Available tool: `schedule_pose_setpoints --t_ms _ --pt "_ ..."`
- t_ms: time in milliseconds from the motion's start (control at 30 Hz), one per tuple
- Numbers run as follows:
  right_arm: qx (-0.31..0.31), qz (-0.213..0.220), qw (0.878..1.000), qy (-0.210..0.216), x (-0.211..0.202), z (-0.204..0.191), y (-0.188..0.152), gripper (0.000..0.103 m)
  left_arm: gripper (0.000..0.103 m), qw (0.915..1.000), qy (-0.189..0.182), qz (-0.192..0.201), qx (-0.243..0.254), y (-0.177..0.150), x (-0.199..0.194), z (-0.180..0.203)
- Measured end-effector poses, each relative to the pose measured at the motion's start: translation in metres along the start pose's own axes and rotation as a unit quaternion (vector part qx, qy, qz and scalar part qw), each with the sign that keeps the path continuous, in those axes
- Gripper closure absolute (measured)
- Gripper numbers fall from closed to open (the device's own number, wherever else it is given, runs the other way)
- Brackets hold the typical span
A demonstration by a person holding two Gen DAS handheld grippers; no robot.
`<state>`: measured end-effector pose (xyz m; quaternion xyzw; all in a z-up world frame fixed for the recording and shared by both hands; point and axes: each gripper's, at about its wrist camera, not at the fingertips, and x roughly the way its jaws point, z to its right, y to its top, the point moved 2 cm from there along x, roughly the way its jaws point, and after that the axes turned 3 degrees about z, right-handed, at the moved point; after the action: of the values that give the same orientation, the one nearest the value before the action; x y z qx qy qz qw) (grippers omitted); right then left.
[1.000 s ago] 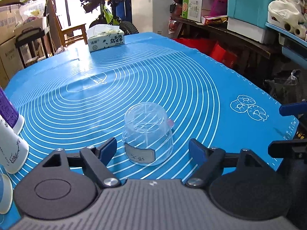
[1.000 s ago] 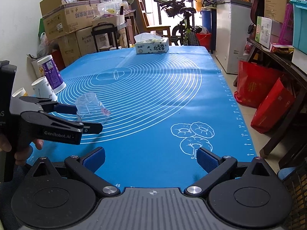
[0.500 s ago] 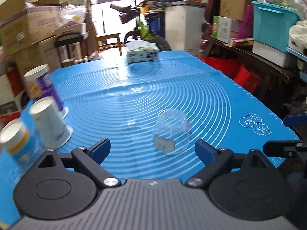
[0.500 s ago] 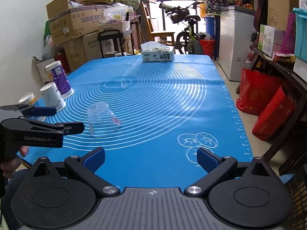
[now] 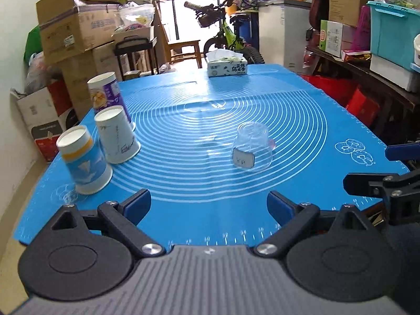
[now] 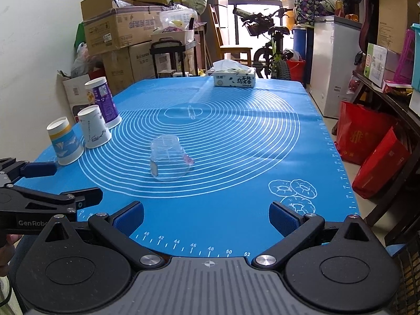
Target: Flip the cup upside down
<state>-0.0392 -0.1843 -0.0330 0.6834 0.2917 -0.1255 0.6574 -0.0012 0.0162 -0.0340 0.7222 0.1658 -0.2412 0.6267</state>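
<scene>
A clear plastic cup point(image 5: 251, 146) with a small label stands mouth down on the blue mat point(image 5: 236, 99), near its middle. It also shows in the right wrist view point(image 6: 168, 158). My left gripper point(image 5: 208, 206) is open and empty, back near the mat's front edge, well short of the cup. My right gripper point(image 6: 206, 216) is open and empty, also at the front edge. The left gripper shows at the left of the right wrist view point(image 6: 52, 183).
Three paper cups stand mouth down at the mat's left edge: a purple one point(image 5: 106, 92), a white one point(image 5: 116, 134) and a blue-and-yellow one point(image 5: 82, 160). A tissue box point(image 5: 227, 66) sits at the far end. Boxes, a bicycle and shelves surround the table.
My left gripper has drawn back from the cup, which stays mouth down on the mat. My right gripper has also moved back a little. Both stay open.
</scene>
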Motion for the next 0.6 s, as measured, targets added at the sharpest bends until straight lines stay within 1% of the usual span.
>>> schedule_pose_setpoints --t_ms 167,400,600 --pt "-0.007 0.003 1.000 -0.004 -0.007 -0.003 -0.001 0.000 0.009 1.0000 0.005 0.000 -0.004 -0.002 -0.004 -0.003" --pt "-0.010 0.006 1.000 -0.007 -0.011 -0.004 0.000 0.000 0.008 1.0000 -0.002 0.000 -0.008 -0.003 -0.009 -0.002" --pt "-0.012 0.007 1.000 -0.008 -0.013 -0.005 -0.001 0.000 0.008 1.0000 -0.001 0.002 -0.006 -0.003 -0.010 -0.001"
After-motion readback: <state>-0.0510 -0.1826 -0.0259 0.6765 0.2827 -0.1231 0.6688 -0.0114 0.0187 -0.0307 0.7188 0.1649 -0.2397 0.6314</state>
